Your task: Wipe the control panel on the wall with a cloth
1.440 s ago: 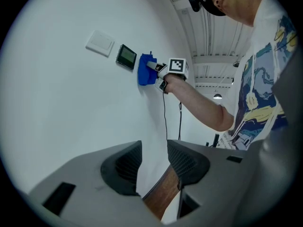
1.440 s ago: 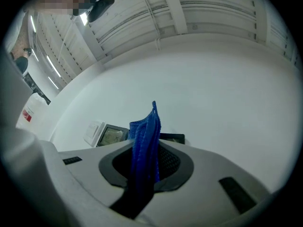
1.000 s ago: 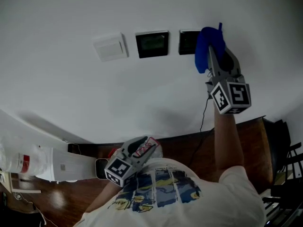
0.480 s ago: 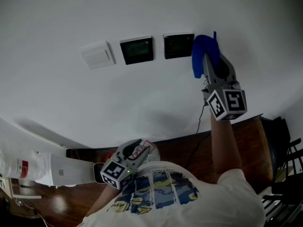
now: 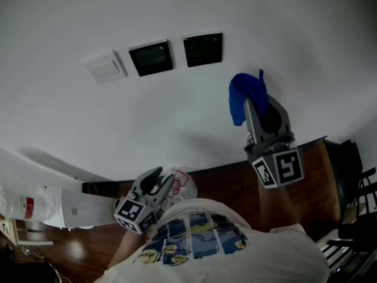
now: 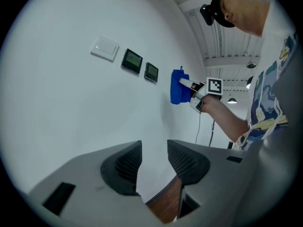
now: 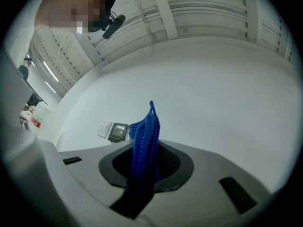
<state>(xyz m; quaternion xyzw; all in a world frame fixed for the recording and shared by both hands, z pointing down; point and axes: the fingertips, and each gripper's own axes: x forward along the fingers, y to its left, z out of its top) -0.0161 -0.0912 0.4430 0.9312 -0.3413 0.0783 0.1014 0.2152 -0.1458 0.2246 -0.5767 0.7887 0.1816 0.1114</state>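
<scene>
Two dark control panels [image 5: 151,57] [image 5: 202,49] sit on the white wall beside a white switch plate [image 5: 105,67]. My right gripper [image 5: 252,105] is shut on a blue cloth [image 5: 241,94], held below and to the right of the panels, apart from them. In the right gripper view the cloth [image 7: 146,141] stands up between the jaws, with a panel [image 7: 117,132] behind it. My left gripper [image 5: 156,180] hangs low by the person's chest; its jaws [image 6: 154,162] are open and hold nothing. From there both panels [image 6: 131,60] [image 6: 151,72] and the cloth [image 6: 179,86] show.
A brown wooden surface [image 5: 224,178] runs along the foot of the wall. A white container with a red label [image 5: 23,202] lies at the lower left. Dark furniture [image 5: 353,175] stands at the right edge. A thin black cable [image 6: 198,126] hangs down the wall.
My right gripper has come down and off the right-hand panel with the cloth still clamped. The left gripper has stayed low by the chest.
</scene>
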